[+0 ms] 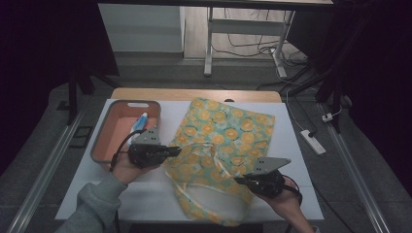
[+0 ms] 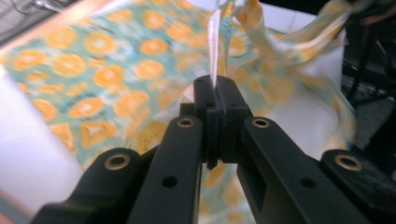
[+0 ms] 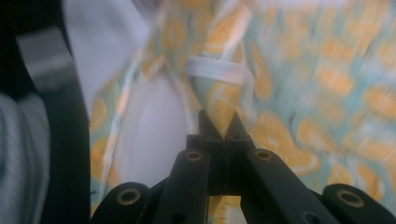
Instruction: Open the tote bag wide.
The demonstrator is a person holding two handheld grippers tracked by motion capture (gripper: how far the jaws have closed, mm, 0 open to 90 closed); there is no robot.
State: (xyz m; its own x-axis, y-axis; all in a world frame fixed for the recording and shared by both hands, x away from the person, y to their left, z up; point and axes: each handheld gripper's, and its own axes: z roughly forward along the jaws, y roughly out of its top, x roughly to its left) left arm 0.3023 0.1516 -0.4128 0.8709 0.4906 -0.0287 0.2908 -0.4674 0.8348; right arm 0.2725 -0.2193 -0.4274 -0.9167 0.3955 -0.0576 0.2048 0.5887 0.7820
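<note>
One teal fabric bag with orange-slice print (image 1: 218, 141) lies centre-table, long axis near-to-far, mouth nearest. Two grippers: left gripper (image 1: 177, 151) and right gripper (image 1: 238, 180) each clamped on its rim.

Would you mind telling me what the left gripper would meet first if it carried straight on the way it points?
Probably the patterned bag: the left gripper, shut on its edge, points across the raised fabric toward the right gripper. Depth is unclear.
</note>
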